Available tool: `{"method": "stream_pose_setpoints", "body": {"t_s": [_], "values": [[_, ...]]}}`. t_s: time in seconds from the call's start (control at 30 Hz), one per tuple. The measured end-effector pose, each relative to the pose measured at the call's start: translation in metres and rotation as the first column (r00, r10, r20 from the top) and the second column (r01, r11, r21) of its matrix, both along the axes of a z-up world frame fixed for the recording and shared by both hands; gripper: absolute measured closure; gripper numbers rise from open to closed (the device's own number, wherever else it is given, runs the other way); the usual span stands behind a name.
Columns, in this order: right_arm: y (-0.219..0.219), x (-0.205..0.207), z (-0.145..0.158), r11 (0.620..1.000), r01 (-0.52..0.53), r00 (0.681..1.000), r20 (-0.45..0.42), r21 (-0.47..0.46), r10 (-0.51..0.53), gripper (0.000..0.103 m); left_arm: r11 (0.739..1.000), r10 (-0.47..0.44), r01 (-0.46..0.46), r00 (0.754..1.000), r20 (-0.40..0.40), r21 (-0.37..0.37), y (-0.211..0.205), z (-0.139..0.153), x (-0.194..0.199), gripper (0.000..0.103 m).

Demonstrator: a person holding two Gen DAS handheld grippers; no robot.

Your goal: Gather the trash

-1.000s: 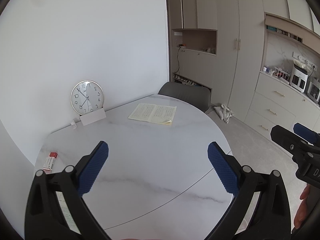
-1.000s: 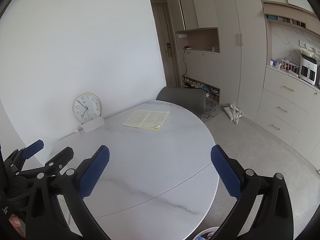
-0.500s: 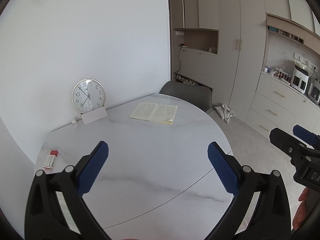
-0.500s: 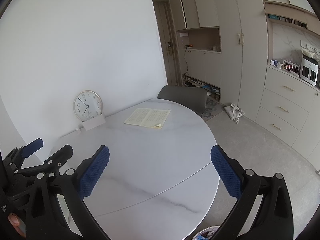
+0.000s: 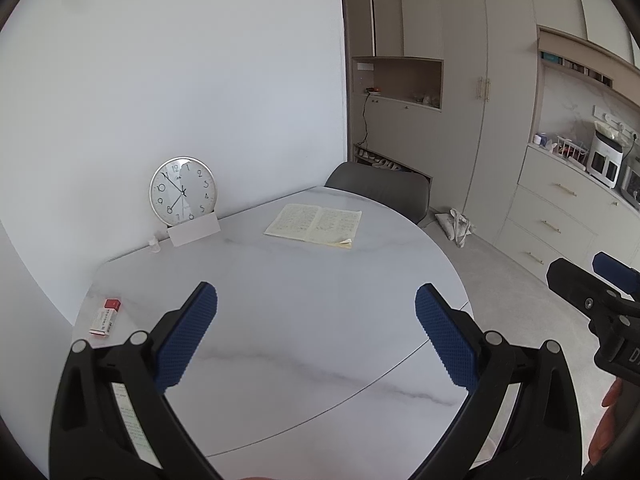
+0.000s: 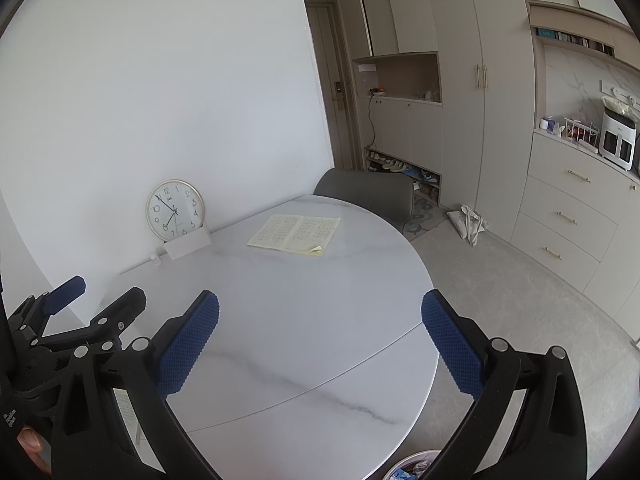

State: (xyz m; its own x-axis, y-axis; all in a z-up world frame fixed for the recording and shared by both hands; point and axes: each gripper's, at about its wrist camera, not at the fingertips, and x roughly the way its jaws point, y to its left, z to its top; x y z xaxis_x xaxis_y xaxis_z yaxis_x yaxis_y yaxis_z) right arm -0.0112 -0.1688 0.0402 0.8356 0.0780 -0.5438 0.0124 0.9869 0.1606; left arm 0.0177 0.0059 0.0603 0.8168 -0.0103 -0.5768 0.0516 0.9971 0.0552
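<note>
1. Against the earlier frames, the scene in both wrist views is seen from slightly farther back and higher: in the left wrist view the small red-and-white box (image 5: 105, 317) is now shown closer to the middle of the frame than it was at the lower left a second ago, and more of the bench (image 5: 304, 304) is exposed.
2. At the bottom edge of the right wrist view, the rim of a waste bin (image 6: 412, 467) has come into sight; crumpled items appear to lie inside it, though only a sliver is shown.
3. The left hand-held gripper (image 5: 316, 334) is held above the near part of the bench with its blue pads wide apart and nothing between them.
4. The right hand-held gripper (image 6: 320, 342) is likewise spread wide and is empty.
5. The red-and-white box is found flat on the bench near its left edge, at the lower left of the left wrist view.
6. An open notebook (image 5: 314, 225) is lying on the far part of the bench, and a round clock (image 5: 183, 191) is propped against the wall behind a white card (image 5: 193, 231).
</note>
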Motion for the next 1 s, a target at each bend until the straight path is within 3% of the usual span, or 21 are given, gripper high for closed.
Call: {"method": "stream_pose_setpoints", "body": {"t_s": [1.0], "values": [[0.0011, -0.0013, -0.0031, 1.000, -0.008, 1.000, -0.007, -0.001, 0.008, 0.002, 1.000, 0.010, -0.010, 1.000, -0.023, -0.014, 0.0078, -0.0018, 0.0036, 0.008]]}}
